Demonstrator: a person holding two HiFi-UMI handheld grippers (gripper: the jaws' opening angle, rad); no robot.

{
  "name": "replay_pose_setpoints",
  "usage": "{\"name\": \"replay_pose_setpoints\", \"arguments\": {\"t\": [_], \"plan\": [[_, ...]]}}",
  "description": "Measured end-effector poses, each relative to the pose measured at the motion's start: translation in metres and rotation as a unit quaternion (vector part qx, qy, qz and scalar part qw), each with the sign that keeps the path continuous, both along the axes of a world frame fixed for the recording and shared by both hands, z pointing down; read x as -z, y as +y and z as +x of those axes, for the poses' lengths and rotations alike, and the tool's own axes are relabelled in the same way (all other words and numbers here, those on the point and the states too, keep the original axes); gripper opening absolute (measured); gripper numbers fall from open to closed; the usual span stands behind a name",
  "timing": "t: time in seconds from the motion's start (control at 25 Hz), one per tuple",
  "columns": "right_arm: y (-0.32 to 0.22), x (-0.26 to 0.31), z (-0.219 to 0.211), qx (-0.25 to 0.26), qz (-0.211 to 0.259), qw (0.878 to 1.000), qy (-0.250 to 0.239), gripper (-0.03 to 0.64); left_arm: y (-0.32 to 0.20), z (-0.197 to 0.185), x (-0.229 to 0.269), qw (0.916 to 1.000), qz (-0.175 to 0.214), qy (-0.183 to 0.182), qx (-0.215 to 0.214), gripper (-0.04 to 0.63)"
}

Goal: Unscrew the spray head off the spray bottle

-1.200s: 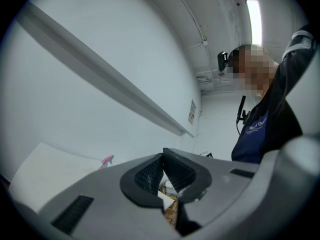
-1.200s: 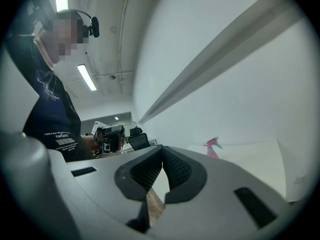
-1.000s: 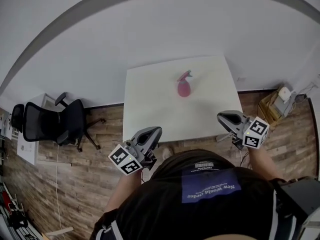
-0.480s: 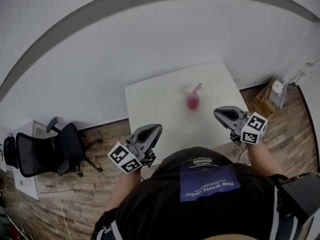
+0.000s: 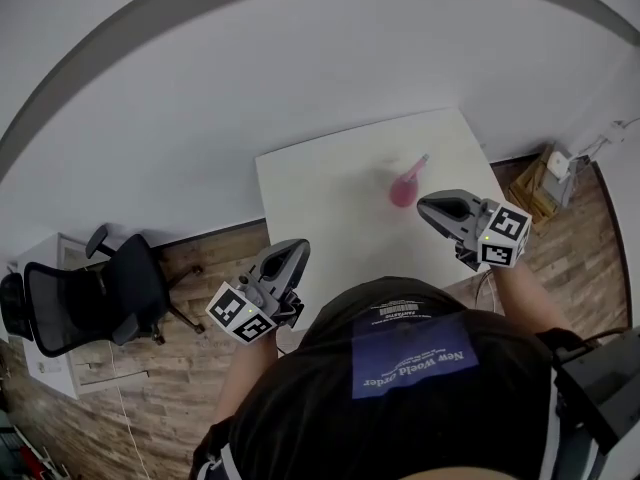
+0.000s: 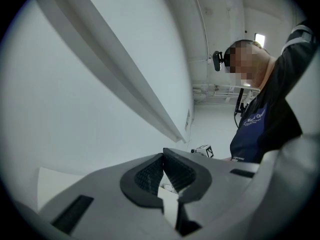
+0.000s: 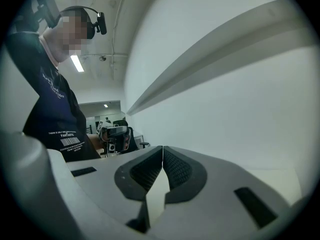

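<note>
Grey left tongs (image 5: pixel 293 250) closed, empty, at near edge of white square desk (image 5: pixel 320 188); right tongs (image 5: pixel 424 205) closed, empty, near pink plastic spray bottle (image 5: pixel 404 190) on desk.

Landmark: white table (image 5: pixel 320 198), rectangular, standing with its far edge against a plain white wall (image 5: pixel 250 78). A grey horizontal band (image 6: pixel 125 76) runs along that wall above the table. Wood-plank floor (image 5: pixel 150 388) surrounds the table on the other sides. Black office chair (image 5: pixel 110 293): left of the table. Cardboard boxes (image 5: pixel 545 183): right of the table, by the wall. Ceiling strip light (image 7: pixel 77 63): lit
</note>
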State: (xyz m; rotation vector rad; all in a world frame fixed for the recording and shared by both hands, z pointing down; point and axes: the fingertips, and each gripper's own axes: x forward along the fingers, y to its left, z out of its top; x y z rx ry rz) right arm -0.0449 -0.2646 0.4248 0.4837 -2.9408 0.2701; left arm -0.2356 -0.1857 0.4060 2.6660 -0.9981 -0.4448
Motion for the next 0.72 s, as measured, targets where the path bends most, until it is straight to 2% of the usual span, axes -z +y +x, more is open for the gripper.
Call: {"name": "replay_pose_setpoints", "arguments": {"t": [0.2,0.44,0.6,0.72], "plan": [[-0.02,-0.009,0.001,0.04,-0.009,0.999,-0.009,-0.005,-0.009,0.008,-0.005,0.9993,-0.008,-0.01,0.034,0.003],[-0.048,-0.012,0.028,0.091,-0.016,0.996,-0.018,-0.005,-0.025,0.047,-0.002,0.9965,-0.023,-0.011,0.08,0.003],[-0.063,-0.019,0.058,0.123,-0.01,0.992,-0.009,-0.005,-0.041,0.084,-0.011,0.9947,-0.042,-0.004,0.094,0.003],[-0.071,-0.025,0.076,0.138,-0.011,0.99,-0.003,-0.005,-0.054,0.109,-0.015,0.9949,-0.05,-0.005,0.087,0.003]]}}
